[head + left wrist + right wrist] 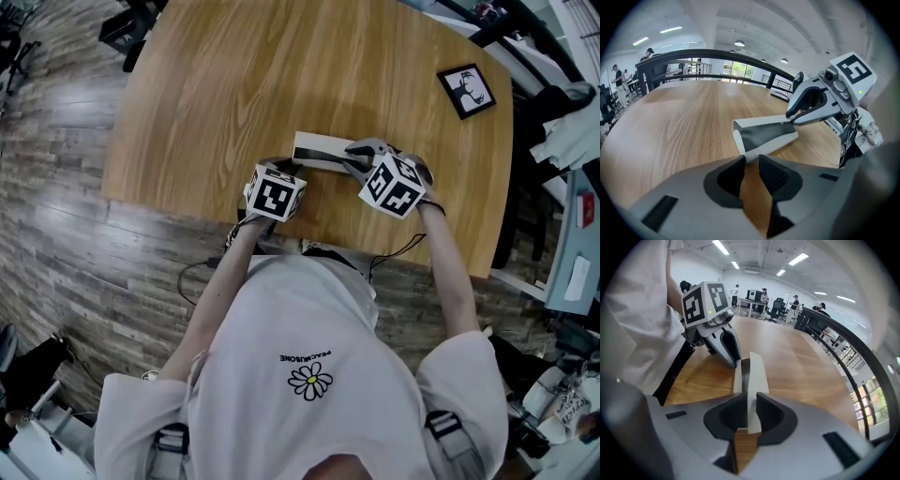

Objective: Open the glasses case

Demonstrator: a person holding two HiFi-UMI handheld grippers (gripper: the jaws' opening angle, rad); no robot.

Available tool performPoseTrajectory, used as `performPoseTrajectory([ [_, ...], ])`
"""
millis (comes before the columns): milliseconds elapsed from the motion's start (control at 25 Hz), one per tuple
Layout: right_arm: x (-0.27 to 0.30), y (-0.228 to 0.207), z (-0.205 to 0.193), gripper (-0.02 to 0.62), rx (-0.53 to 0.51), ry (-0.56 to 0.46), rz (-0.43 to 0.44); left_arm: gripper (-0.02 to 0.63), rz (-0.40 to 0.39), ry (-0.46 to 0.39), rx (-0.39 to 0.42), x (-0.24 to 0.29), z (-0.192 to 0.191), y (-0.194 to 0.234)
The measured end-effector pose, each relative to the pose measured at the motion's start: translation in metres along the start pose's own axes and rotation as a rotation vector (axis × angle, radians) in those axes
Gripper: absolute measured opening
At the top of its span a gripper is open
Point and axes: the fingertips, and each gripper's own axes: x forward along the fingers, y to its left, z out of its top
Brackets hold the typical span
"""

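- Person, seen from above: white T-shirt [300, 375] with a small daisy print [310, 381] on the chest. The person stands at the near edge of the table [281, 66], both forearms reaching over that edge, with a gripper in each hand.
- Left gripper [752, 157]: marker cube on top, held just inside the near edge and pointing steeply down. The jaws stand partly closed. One end corner of the glasses case [319, 150] sits pinched between their tips, and bare wood shows through the gap further back.
- Right gripper [751, 394]: just beside the left one, over the other end of the case and also angled down. The jaws are drawn close together and clamped on the case's thin white flap [754, 376], which stands edge-on between the two pads.
- Glasses case: white outside and dark grey inside, lying lengthwise along the near edge of the table, about midway along it. It is held at both ends. A dark gap shows between the gripped flap and the rest of the case, and the left gripper view shows the grey lining in the open end.
- Table: pale wood with a rounded outline, on a grey plank floor [56, 187].
- Picture frame [467, 90]: small and black, lying flat near the right edge of the table, well apart from the case.
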Motion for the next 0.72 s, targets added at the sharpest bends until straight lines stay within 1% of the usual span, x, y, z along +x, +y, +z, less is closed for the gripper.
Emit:
performPoseTrajectory([
  [120,-0.002,-0.009,0.001,0.052,-0.017,0.011,-0.037,0.112,-0.007,0.002,0.001,0.001,0.001,-0.001],
  [280,-0.002,-0.026,0.002,0.027,-0.017,0.016,-0.117,0.110,-0.015,0.007,0.005,0.002,-0.001,-0.002],
  [480,0.002,-0.043,0.000,0.017,-0.044,0.056,-0.220,0.109,-0.017,0.007,0.015,0.005,0.000,-0.002],
  [560,0.004,-0.045,0.000,0.017,-0.053,0.066,-0.239,0.109,-0.019,0.010,0.018,0.004,-0.001,-0.002],
  [720,0.004,-0.046,0.002,0.017,-0.037,0.065,-0.244,0.109,-0.021,0.007,0.019,0.001,0.000,-0.001],
])
